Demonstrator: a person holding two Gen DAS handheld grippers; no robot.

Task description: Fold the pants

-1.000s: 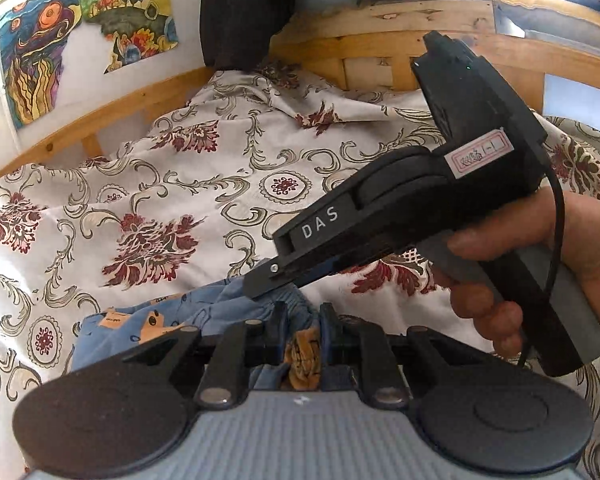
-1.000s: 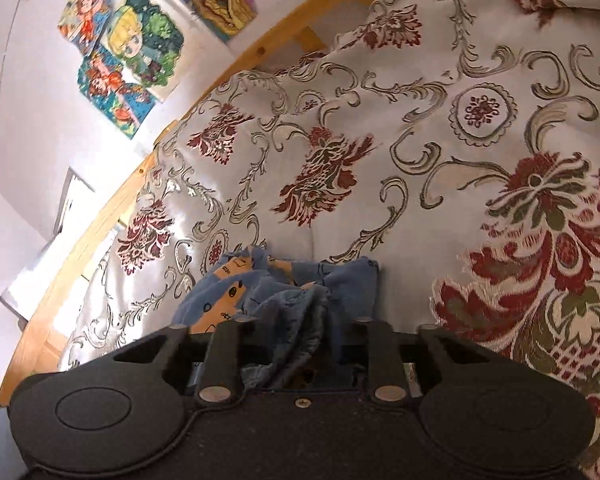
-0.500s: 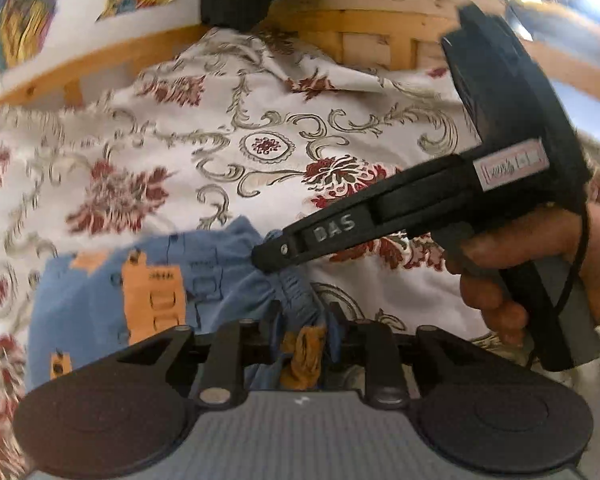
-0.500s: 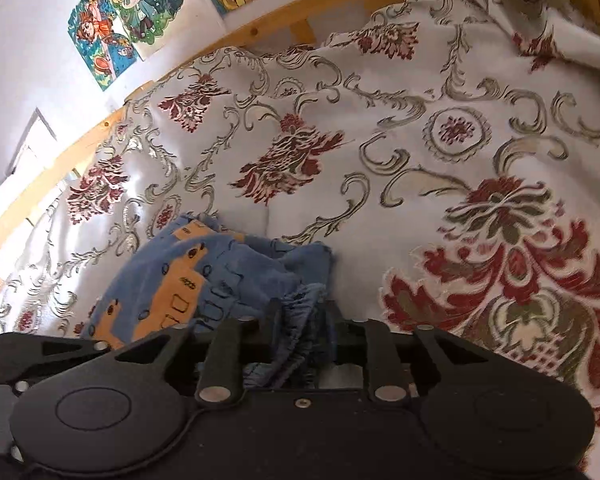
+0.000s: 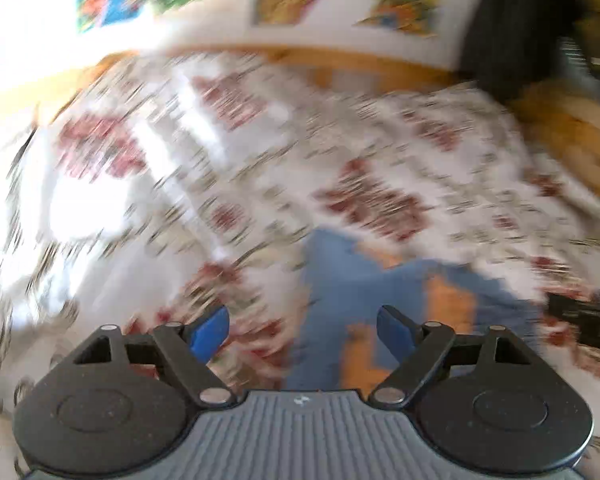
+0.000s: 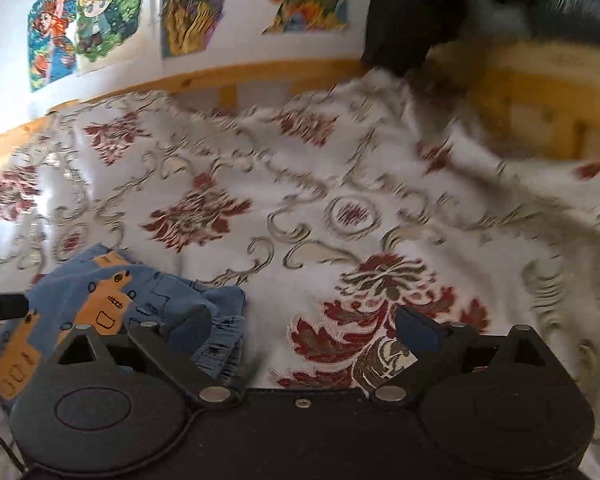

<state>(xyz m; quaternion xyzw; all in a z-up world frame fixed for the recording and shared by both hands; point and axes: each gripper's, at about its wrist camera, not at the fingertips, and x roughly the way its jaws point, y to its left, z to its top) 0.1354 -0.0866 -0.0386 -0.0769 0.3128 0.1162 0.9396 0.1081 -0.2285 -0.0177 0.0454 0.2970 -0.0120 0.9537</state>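
White wall (image 6: 260, 46) with colourful posters (image 6: 88, 20) seen beyond wooden bed rail (image 6: 228, 74), far ahead of both tools. Floral bedspread (image 6: 340, 208) spread under both grippers. Blue pants (image 6: 112, 304) with orange prints laid on bedspread: ahead of left gripper (image 5: 303, 330) and toward its right finger; bunched by left finger of right gripper (image 6: 303, 330), partly hidden behind it. Left gripper fingers spread wide, nothing gripped; view heavily blurred. Right gripper fingers likewise spread wide, nothing clamped between them.
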